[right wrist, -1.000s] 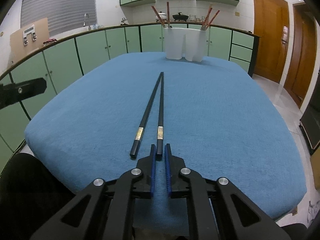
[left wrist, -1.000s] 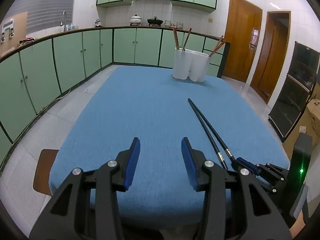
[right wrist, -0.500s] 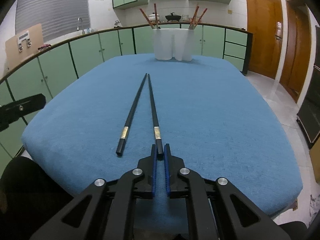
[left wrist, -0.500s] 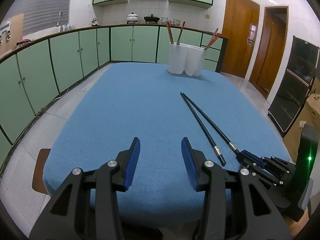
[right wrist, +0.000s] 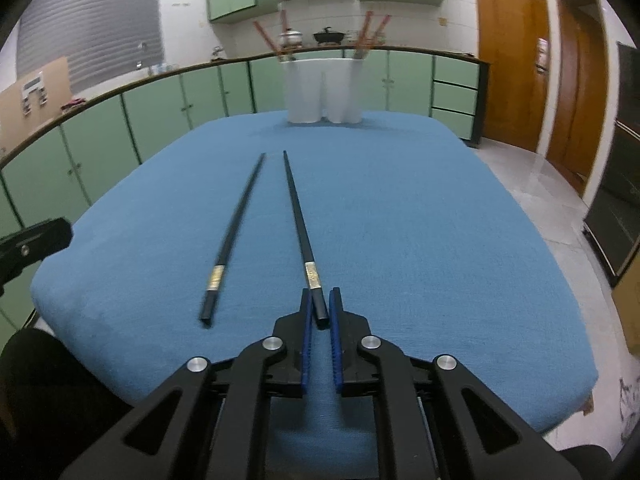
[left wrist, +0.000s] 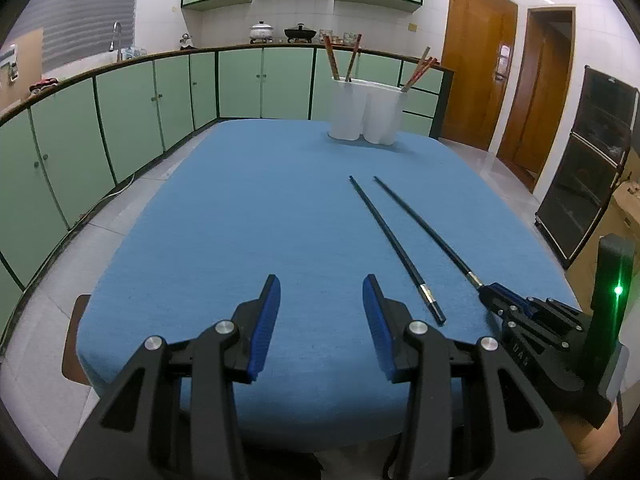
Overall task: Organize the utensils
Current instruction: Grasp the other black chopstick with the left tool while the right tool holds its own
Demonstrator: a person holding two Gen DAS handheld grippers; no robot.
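Nearest to me, at the bottom of the left wrist view, my left tool [left wrist: 321, 300] is hovering over the blue surface [left wrist: 248, 216] with its blue pads apart and nothing between them, so it is released. In the lower right of that same frame my right tool [left wrist: 489, 292] is showing, its tips closed on the butt end of a black chopstick [left wrist: 424, 224].

In the right wrist view, the right tool [right wrist: 320, 312] is sitting at the bottom centre, clenched on that held chopstick [right wrist: 298, 216], which is running up and slightly left from the pads. Just left of it, the second black chopstick [right wrist: 234, 232] is lying on the surface [right wrist: 420, 220], apart from the held one; I am seeing their far tips close together but not touching, with the near ends spread wider.

Farther up, near the far edge of the surface, a white two-compartment holder [right wrist: 322, 90] is standing upright, with reddish-brown chopsticks [left wrist: 332, 58] leaning out of each compartment. Behind it, green cabinets [left wrist: 152, 100] are curving along the wall.
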